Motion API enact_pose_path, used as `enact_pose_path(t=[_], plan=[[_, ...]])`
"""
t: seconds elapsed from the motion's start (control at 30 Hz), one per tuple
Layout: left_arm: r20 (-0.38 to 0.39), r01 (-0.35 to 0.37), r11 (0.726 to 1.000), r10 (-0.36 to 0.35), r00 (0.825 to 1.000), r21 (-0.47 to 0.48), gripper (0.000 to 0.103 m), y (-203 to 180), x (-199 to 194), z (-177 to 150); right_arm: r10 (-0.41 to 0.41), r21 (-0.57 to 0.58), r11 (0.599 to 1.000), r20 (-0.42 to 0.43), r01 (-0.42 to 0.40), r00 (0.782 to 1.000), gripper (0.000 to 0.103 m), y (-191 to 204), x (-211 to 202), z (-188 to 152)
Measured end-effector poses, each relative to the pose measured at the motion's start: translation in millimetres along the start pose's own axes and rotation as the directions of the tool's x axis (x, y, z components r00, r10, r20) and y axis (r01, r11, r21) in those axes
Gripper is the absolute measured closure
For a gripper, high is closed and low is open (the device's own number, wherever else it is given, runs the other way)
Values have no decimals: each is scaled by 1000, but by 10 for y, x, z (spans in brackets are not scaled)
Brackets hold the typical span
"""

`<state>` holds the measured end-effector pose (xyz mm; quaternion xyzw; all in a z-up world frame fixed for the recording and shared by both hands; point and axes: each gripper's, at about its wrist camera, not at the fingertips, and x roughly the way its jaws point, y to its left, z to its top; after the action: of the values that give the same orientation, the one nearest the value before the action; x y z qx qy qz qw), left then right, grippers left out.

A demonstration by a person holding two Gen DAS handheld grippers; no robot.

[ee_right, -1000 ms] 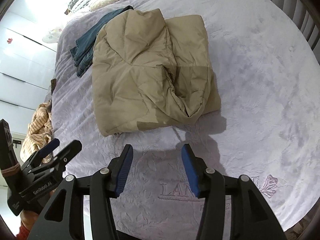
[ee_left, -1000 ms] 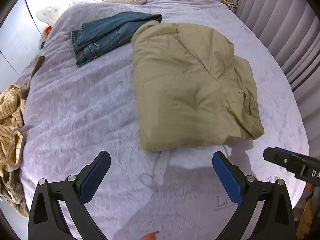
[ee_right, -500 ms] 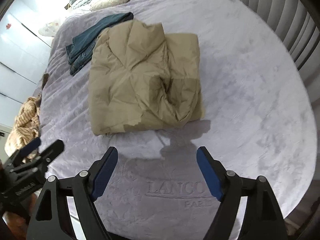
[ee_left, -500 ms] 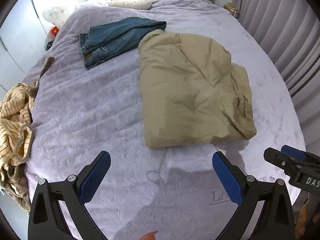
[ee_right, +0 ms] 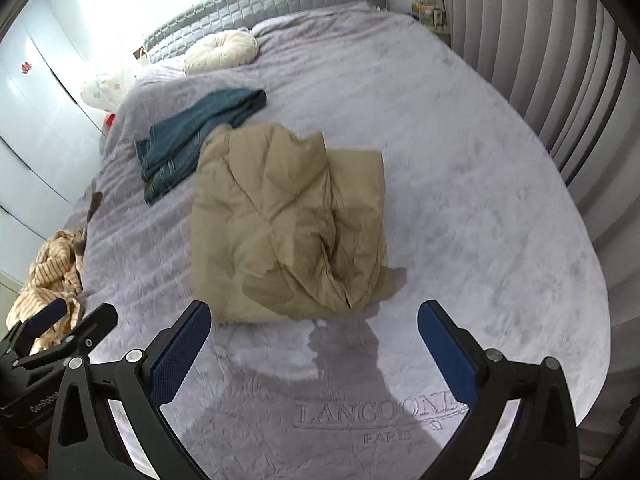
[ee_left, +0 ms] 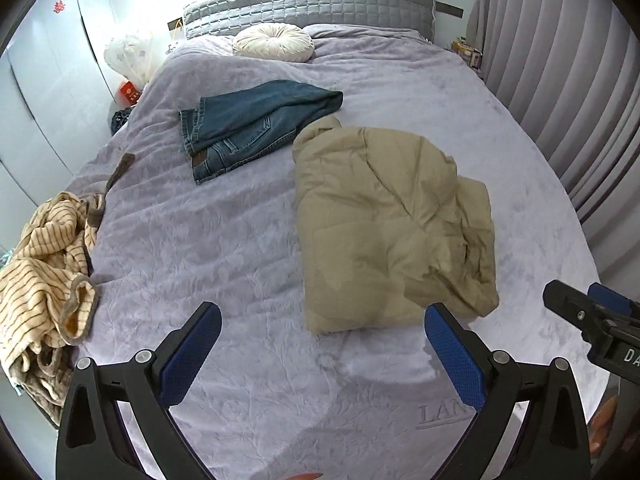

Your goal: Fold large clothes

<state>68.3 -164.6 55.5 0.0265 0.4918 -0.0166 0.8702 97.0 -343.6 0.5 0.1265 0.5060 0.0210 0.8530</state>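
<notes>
Both claws are empty: left claw (ee_left: 322,346) spread wide, right claw (ee_right: 314,344) opening wide; the folded tan jacket (ee_right: 288,224) lies just ahead, untouched.

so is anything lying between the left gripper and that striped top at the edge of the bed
Nothing visible does. Only bare purple bedspread lies between the left gripper and the crumpled striped top. The folded tan jacket and the jeans lie off that line.
</notes>
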Motion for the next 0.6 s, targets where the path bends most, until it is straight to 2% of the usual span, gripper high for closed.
enact_pose_path(t=[0.17,0.37,0.6], plan=[[28,-3,1000,4,1000,-26,1,31,-112,80,-55,-26,998,53,56,997,0,70,-197,103],[71,-19,998,23,997,-54,1,100,-241,145,-83,-36,996,110,87,990,0,113,-353,164],[85,-44,998,48,995,-52,1,103,-290,164,-95,-47,994,119,101,988,0,141,-380,173]])
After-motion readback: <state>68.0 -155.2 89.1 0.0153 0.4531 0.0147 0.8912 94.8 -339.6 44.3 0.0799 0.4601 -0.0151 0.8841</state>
